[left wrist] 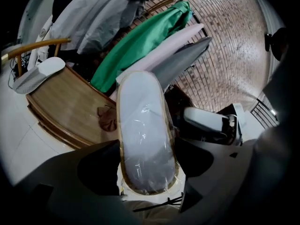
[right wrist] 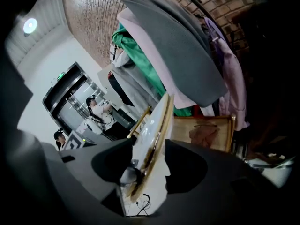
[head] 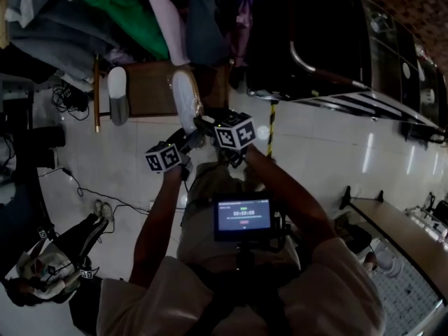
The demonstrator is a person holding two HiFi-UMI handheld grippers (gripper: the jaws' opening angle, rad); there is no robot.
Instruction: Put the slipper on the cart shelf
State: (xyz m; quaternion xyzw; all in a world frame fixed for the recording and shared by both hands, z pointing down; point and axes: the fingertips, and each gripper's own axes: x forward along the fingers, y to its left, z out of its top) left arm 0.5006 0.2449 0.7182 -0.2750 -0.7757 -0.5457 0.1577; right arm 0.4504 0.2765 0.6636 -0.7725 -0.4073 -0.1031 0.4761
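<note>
**Head view:** white plastic-wrapped slipper (head: 185, 98) points lengthwise at the brown wooden cart shelf (head: 150, 93), toe over it.
**Left gripper view:** left gripper (left wrist: 146, 163) clamps the heel.
**Right gripper view:** right gripper (right wrist: 149, 161) gapes wide; the slipper stands edge-on between its jaws, untouched.

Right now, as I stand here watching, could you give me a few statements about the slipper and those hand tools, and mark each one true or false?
1. The left gripper grips a white slipper across its width. True.
2. The right gripper is clamped tight on that slipper. False: its jaws stand apart, with the slipper's thin edge loose between them.
3. A second slipper already lies on the wooden shelf. True.
4. Only black clothes hang above the shelf. False: a green garment, a pink garment and a grey garment hang there.
</note>
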